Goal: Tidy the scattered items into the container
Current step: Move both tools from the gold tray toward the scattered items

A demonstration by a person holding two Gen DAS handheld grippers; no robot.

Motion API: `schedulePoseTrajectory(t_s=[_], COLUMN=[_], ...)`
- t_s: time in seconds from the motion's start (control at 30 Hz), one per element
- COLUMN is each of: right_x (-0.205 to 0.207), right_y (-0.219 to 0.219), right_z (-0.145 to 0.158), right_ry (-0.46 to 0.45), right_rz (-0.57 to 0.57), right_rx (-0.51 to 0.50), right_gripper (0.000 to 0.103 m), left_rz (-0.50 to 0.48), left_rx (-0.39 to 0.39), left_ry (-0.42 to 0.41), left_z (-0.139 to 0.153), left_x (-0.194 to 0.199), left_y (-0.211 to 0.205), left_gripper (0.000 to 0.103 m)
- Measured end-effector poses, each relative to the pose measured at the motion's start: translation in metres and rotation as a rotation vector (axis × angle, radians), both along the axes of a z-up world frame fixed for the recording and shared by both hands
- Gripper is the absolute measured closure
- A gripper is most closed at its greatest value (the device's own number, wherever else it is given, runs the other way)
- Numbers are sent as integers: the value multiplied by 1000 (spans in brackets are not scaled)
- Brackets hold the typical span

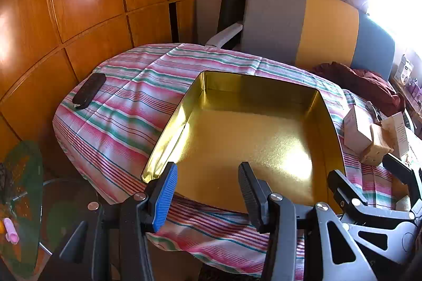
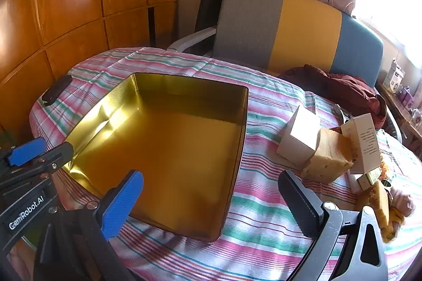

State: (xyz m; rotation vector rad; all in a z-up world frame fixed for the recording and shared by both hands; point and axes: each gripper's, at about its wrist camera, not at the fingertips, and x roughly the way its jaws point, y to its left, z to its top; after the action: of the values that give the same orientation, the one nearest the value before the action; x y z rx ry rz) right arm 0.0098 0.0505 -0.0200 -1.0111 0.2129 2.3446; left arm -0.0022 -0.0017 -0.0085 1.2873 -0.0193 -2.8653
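An empty gold tin (image 1: 245, 138) (image 2: 168, 149) lies on the striped cloth. My left gripper (image 1: 208, 167) hovers open over the tin's near rim with nothing between its fingers. It also shows at the tin's left corner as the left gripper (image 2: 52, 146). My right gripper (image 2: 208, 175) is open over the tin's near right edge, empty. To the tin's right lie a white box (image 2: 300, 141) (image 1: 356, 130), a yellowish sponge block (image 2: 327, 159) (image 1: 377, 149), a printed carton (image 2: 366, 143) and a second sponge piece (image 2: 379, 201). A black flat case (image 1: 89, 91) (image 2: 56, 89) sits at the far left.
A maroon cloth (image 2: 343, 91) is bunched at the table's far right. A grey, yellow and blue chair back (image 2: 303, 30) stands behind the table. Wooden wardrobe doors (image 1: 79, 4) close the left side. A low glass table (image 1: 23, 188) stands below the left table edge.
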Motion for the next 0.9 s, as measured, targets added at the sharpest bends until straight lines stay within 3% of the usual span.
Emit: schedulePoseTrajectory(t_s=[0.37,0.7,0.9], right_x=[0,1,25], right_y=[-2,11,27], right_z=[-1,-12,-9], right_ry=[1,2,100], right_rz=[12,25,59], right_rx=[16,-25,-89], right_gripper=[0,0,0], left_rz=[-2,-14,-91], left_rx=[10,-1,101], left_ry=[-11,-64,-88], left_z=[-5,-27,-36], left_x=[-2,-9,-7], left_y=[-4,-2,2], left_gripper=[55,55,48])
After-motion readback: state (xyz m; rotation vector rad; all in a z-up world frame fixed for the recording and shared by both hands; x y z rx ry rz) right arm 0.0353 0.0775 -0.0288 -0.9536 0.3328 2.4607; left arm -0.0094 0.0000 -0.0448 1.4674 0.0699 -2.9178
